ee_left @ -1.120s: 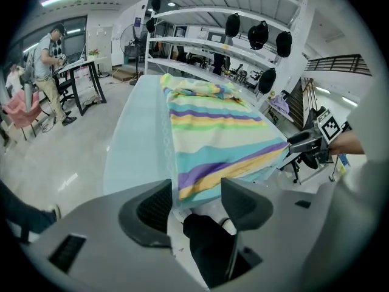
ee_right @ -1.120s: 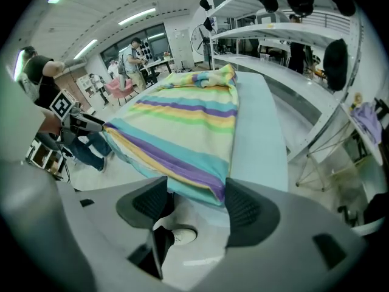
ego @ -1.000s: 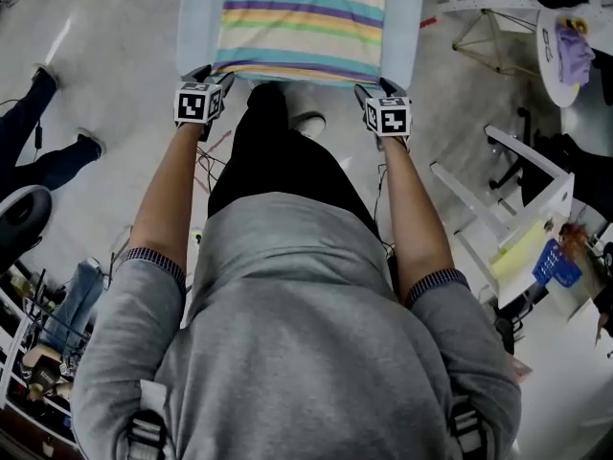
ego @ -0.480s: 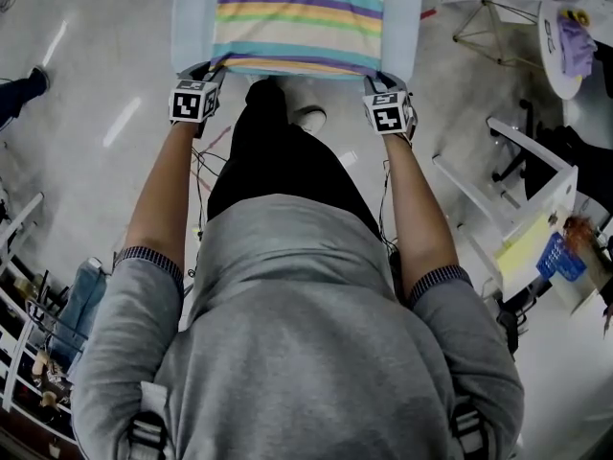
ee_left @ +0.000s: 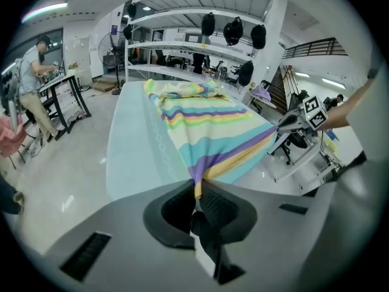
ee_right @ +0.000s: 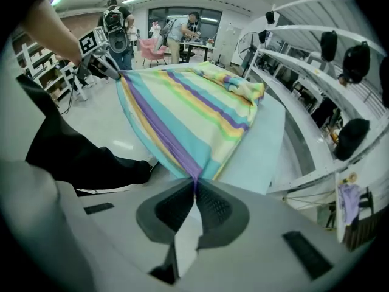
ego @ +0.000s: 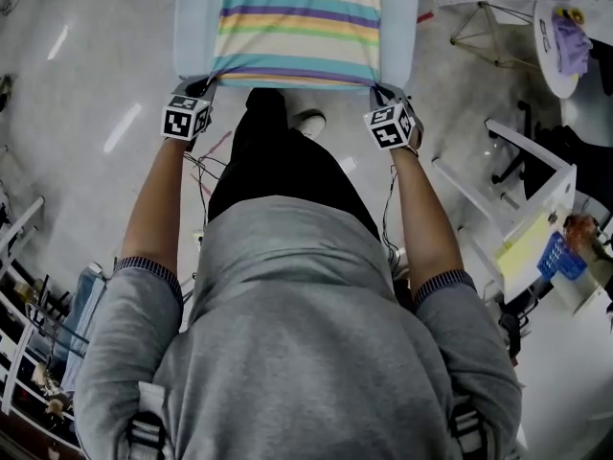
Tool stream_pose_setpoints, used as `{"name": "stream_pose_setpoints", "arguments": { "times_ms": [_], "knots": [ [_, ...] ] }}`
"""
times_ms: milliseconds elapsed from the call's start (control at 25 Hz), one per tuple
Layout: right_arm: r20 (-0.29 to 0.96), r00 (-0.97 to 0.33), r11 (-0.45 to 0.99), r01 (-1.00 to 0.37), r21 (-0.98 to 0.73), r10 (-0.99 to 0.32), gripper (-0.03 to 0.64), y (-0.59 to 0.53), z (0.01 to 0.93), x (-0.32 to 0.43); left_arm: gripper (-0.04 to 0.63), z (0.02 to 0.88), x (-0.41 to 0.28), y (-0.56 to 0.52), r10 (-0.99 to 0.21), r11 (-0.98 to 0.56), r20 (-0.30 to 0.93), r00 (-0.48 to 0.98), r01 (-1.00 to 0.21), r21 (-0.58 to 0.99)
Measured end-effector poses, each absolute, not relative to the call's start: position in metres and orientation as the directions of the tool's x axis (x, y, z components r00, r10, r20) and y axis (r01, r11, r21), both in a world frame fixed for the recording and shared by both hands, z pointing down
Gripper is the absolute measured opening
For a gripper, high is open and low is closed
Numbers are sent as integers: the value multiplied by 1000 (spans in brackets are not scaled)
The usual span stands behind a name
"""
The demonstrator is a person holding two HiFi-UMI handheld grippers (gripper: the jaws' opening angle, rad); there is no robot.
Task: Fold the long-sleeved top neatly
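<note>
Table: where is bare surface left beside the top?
Two bare strips of the light-blue table: one along the striped top's left edge, one along its right. The middle is fully covered, with fabric bunched at the far end.

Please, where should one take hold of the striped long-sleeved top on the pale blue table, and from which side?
Grip the pastel-striped fabric top at its two near hem corners, coming from the near edge of the pale blue table, where the hem lies exposed. The left claw and right claw have just closed on those corners.
</note>
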State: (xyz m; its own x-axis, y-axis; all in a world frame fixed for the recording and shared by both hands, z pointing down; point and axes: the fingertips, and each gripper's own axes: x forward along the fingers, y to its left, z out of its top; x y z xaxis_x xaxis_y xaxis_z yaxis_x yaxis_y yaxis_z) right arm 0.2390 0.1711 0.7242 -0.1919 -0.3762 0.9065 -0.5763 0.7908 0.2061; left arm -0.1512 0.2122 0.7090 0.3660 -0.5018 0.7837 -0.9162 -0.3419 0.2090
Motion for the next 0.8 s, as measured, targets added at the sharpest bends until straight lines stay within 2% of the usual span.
{"name": "stream_pose_setpoints", "arguments": {
  "times_ms": [240, 480, 800],
  "knots": [
    [910, -204, 826, -522, 211, -362, 21, 191, 711, 245, 34, 698, -142, 238, -462, -382, 793, 398, -896, 227],
    [908, -234, 822, -542, 175, -348, 21, 191, 681, 248, 34, 663, -140, 240, -440, -349, 783, 439, -887, 302],
    [913, -240, 832, -531, 159, -329, 18, 195, 656, 250, 34, 634, -138, 243, -406, -355, 804, 434, -886, 299]
  ]
}}
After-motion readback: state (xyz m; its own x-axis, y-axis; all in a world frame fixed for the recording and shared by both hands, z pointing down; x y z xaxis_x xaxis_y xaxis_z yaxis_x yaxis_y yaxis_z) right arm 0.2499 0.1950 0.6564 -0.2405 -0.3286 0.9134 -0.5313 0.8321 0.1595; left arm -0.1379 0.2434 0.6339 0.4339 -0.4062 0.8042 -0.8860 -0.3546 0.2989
